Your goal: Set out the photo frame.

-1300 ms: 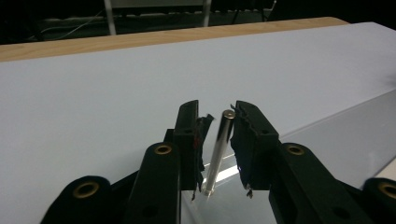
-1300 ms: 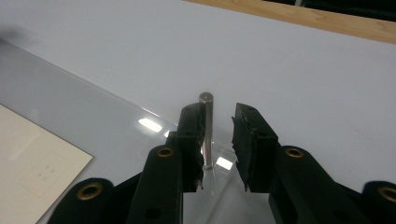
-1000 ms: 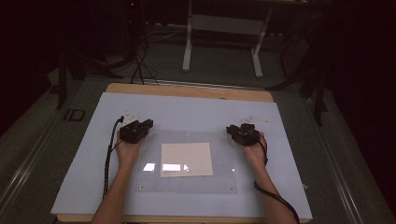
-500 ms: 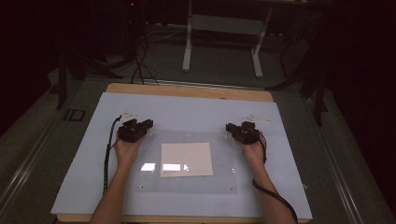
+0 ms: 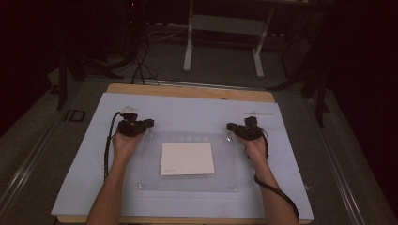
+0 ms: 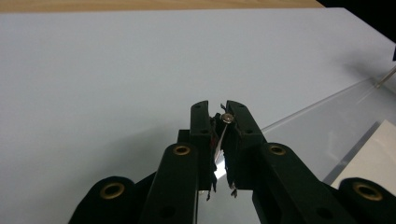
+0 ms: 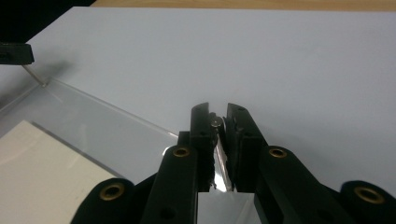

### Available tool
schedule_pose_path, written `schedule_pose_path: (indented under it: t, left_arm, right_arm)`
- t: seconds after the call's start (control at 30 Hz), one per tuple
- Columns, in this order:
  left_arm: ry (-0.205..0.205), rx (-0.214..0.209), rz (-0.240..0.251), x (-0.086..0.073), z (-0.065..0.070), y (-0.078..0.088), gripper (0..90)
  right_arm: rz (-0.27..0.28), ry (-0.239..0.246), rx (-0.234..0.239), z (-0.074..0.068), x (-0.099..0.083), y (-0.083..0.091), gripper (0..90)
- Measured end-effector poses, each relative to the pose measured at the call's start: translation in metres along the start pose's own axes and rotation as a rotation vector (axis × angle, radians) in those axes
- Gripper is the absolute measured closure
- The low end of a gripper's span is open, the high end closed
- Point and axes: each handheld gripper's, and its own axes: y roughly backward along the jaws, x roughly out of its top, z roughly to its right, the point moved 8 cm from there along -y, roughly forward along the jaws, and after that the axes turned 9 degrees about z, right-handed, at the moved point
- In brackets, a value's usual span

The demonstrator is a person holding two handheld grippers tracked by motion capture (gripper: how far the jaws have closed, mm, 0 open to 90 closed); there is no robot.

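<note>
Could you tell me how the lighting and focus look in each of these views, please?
High view: dim, surroundings nearly black, faint glare on the clear sheet. Left gripper view: bright mat, sharp screw, soft claw base. Right gripper view: similar, shadow at far corner.

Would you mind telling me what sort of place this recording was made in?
Probably a lab or workshop: a table covered by a pale sheet, cables on the floor, and a metal stand behind in a dim room.

Both forearms reach forward from the bottom of the high view, roughly parallel and well apart. The left hand (image 5: 123,144) holds the left gripper (image 5: 149,123), its 2 jaws nearly closed on a small pin. The right hand (image 5: 256,147) holds the right gripper (image 5: 229,126), jaws likewise pinched together, pointing inward.
</note>
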Motion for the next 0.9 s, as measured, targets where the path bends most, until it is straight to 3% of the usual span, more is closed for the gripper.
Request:
schedule_pose_path:
  t: [0.07,0.1,0.17,0.27,0.47,0.5,0.6,0.63,0.67,0.8,0.9]
  left_arm:
    - [0.019,-0.006,-0.003,0.001,-0.001,-0.001,82.1]
    - [0.059,-0.014,0.001,0.002,-0.003,-0.004,82.0]
    - [0.086,-0.008,0.008,0.003,-0.005,-0.006,81.7]
    - [0.106,0.000,0.010,0.004,-0.006,-0.008,81.9]
    - [0.145,0.056,0.007,0.008,-0.009,-0.016,82.9]
    - [0.150,0.078,0.014,0.008,-0.009,-0.018,83.1]
    - [0.148,0.088,0.013,0.008,-0.009,-0.019,83.4]
    - [0.142,0.085,0.014,0.008,-0.009,-0.019,83.5]
    - [0.146,0.077,0.015,0.008,-0.009,-0.019,83.4]
    - [0.147,0.080,0.017,0.008,-0.009,-0.019,83.4]
    - [0.156,0.080,0.021,0.008,-0.009,-0.019,83.4]
  right_arm:
    - [-0.009,-0.011,0.000,0.001,0.001,-0.001,82.5]
    - [-0.021,-0.026,-0.004,0.002,0.003,-0.004,82.9]
    - [-0.028,-0.030,-0.008,0.004,0.005,-0.006,83.3]
    - [-0.035,-0.042,-0.011,0.005,0.006,-0.008,83.5]
    - [-0.049,-0.057,-0.048,0.008,0.011,-0.015,84.5]
    - [-0.060,-0.046,-0.071,0.008,0.012,-0.017,84.6]
    - [-0.074,-0.006,-0.097,0.007,0.013,-0.018,82.7]
    - [-0.078,0.040,-0.131,0.006,0.016,-0.015,76.7]
    - [-0.071,0.047,-0.138,0.005,0.018,-0.013,74.9]
    - [-0.051,0.073,-0.145,0.001,0.026,0.001,69.5]
    - [-0.036,0.106,-0.107,-0.012,0.033,0.017,66.7]
